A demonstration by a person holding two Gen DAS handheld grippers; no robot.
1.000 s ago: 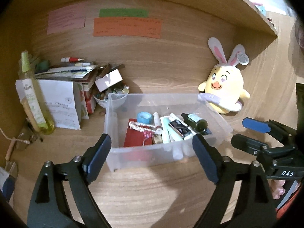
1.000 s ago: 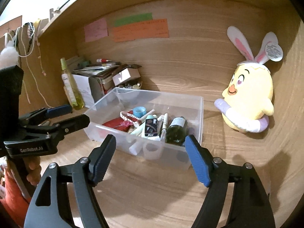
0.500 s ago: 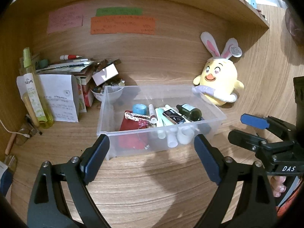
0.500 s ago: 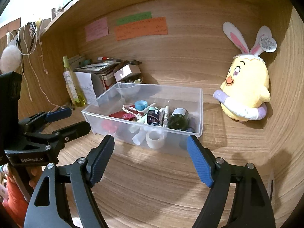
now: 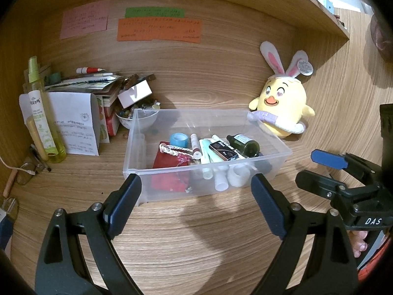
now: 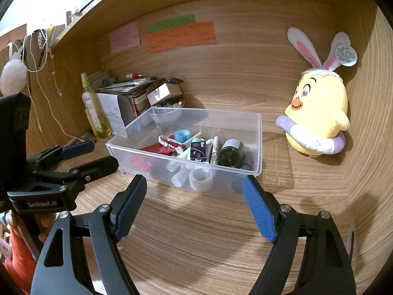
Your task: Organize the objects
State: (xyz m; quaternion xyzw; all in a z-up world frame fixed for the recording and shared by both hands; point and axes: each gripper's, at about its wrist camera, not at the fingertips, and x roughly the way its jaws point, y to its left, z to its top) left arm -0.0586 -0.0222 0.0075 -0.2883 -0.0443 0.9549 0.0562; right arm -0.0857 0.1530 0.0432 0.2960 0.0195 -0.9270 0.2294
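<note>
A clear plastic bin (image 5: 266, 132) (image 6: 258, 142) stands on the wooden desk. It holds a red pouch (image 5: 167, 159), a blue tape roll (image 5: 178, 139), white tubes, a dark green bottle (image 5: 245, 143) (image 6: 231, 151) and a small black box (image 5: 222, 150). My left gripper (image 5: 196, 184) is open and empty, just in front of the bin. My right gripper (image 6: 195, 184) is open and empty, in front of the bin's near right side. Each gripper shows at the edge of the other's view.
A yellow bunny-eared plush (image 5: 282, 108) (image 6: 316, 118) sits right of the bin against the back wall. At left stand a green spray bottle (image 5: 39, 113), a white paper box (image 5: 76, 123), stacked books and a bowl of beads (image 5: 137, 116). Glasses (image 5: 29, 169) lie at far left.
Both grippers have drawn back a little from the bin and stayed open. The bin and its contents have not moved.
</note>
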